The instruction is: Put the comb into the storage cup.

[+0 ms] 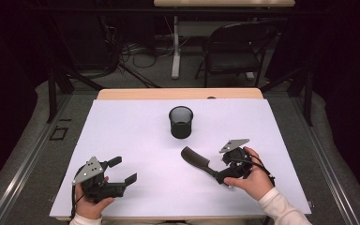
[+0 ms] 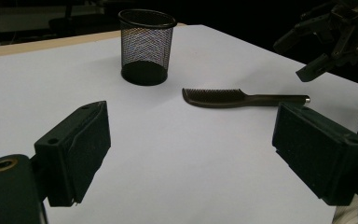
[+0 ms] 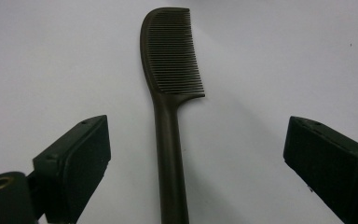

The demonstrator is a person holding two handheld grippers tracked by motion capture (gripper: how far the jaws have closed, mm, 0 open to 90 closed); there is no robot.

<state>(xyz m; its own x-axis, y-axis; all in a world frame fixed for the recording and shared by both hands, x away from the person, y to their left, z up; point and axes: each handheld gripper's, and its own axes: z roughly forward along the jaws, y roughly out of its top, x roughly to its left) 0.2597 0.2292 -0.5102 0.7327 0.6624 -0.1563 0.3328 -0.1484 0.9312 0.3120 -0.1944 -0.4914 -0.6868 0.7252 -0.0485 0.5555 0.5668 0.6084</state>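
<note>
Black comb [image 3: 170, 93] lies free between the released right gripper's [image 3: 193, 161] jaws, white sheet [image 1: 136, 140] clear around.

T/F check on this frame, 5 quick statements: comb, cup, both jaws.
1. The comb lies flat on the white table cover. True.
2. The comb stands inside the mesh cup. False: it lies on the cover, apart from the cup.
3. The right gripper is clamped on the comb handle. False: its jaws stand wide, the handle between them untouched.
4. The left gripper is open with nothing between its jaws. True.
5. The mesh cup lies tipped over. False: it stands upright.
</note>
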